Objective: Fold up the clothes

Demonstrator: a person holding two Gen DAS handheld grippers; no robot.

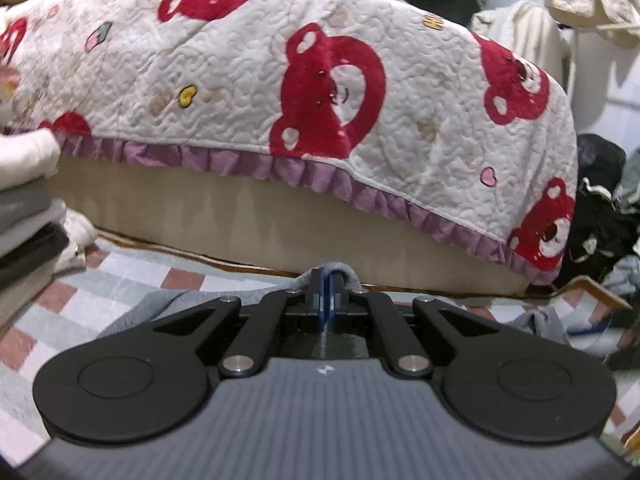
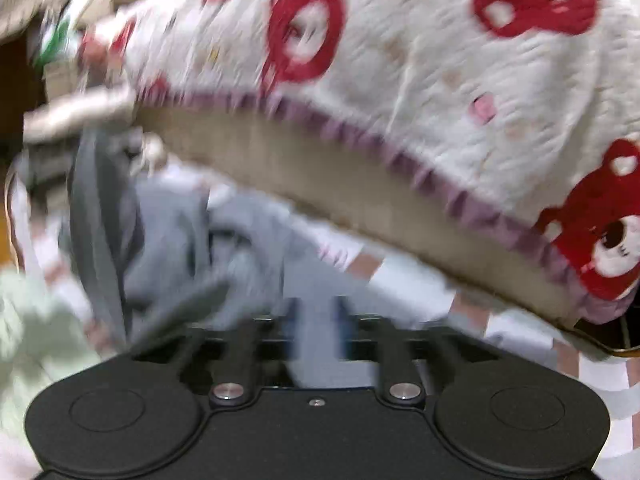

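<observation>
A grey garment (image 1: 160, 302) lies on the checked bedsheet (image 1: 132, 268). My left gripper (image 1: 329, 288) is shut on a fold of it, and a bit of grey cloth pokes up past the blue fingertips (image 1: 321, 284). The right wrist view is blurred by motion. There the grey garment (image 2: 176, 236) is bunched up at the left. My right gripper (image 2: 319, 318) has its jaws a little apart, with grey cloth filling the gap between them and hanging down behind.
A white quilt with red bears and a purple frill (image 1: 320, 92) hangs over a beige base straight ahead. A stack of folded clothes (image 1: 28, 216) stands at the left. Dark clothes (image 1: 600, 216) are piled at the right. Pale green cloth (image 2: 32, 320) shows at the left.
</observation>
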